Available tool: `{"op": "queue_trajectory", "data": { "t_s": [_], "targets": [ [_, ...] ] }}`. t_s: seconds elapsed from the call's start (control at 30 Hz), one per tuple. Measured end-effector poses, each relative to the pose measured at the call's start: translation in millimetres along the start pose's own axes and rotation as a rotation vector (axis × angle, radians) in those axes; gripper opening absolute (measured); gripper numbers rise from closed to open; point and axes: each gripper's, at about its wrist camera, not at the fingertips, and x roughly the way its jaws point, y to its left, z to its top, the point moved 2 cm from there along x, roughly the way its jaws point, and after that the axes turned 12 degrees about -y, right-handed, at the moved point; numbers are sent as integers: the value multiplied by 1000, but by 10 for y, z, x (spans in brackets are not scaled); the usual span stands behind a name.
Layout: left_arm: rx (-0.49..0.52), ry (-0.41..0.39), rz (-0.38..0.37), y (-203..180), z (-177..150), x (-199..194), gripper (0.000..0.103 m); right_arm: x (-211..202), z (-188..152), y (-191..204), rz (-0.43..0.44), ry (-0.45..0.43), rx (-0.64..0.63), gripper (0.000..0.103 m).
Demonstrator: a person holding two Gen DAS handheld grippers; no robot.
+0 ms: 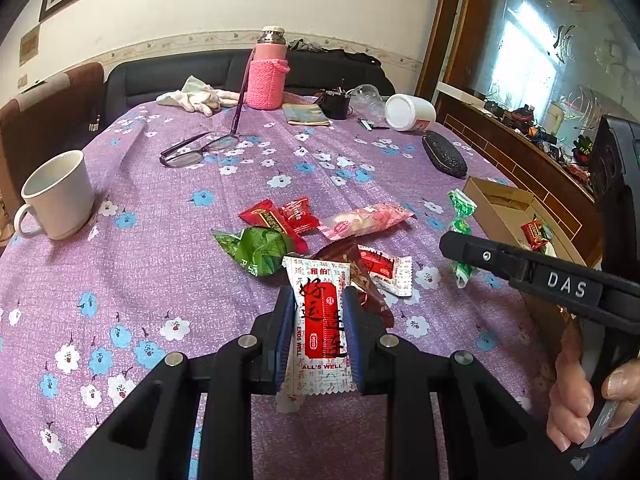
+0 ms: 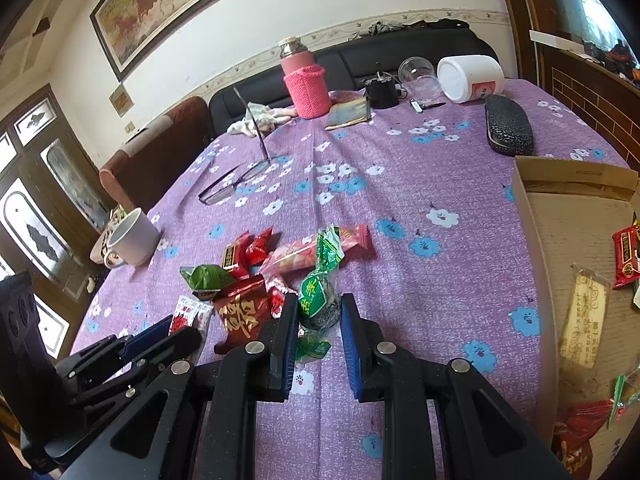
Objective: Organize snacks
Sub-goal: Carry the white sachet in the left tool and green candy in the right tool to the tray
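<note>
My left gripper point(image 1: 319, 296) is shut on a white-and-red snack packet point(image 1: 320, 332), held upright just above the purple flowered tablecloth point(image 1: 160, 272). My right gripper point(image 2: 320, 302) is shut on a green twist-wrapped candy point(image 2: 314, 300). In the left wrist view that candy point(image 1: 460, 216) shows behind the right gripper's black finger point(image 1: 520, 268). A loose pile of snacks lies ahead: red candies point(image 1: 280, 216), a pink packet point(image 1: 364, 220), a green packet point(image 1: 260, 252) and a dark red packet point(image 2: 240, 312). An open cardboard box point(image 2: 532, 216) at the right holds several snacks.
A white mug point(image 1: 56, 196) stands at the left. Glasses point(image 1: 200, 148), a pink-sleeved bottle point(image 1: 266, 72), white gloves point(image 1: 196, 96), a tipped white jar point(image 1: 408, 112) and a black case point(image 1: 444, 154) lie farther back. A hand point(image 1: 576, 400) grips the right tool.
</note>
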Motion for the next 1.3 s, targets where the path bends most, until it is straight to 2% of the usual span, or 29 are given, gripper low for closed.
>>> {"op": "queue_trajectory", "data": {
  "t_s": [0.63, 0.97, 1.3],
  "targets": [
    [-19, -16, 5, -4, 15, -18, 23, -117, 118, -169, -15, -41, 55, 22],
    [13, -18, 11, -148, 57, -74, 23, -226, 216, -312, -11, -74, 111, 22],
    [35, -28, -32, -417, 161, -119, 23, -345, 329, -556, -30, -115, 193, 22]
  ]
}}
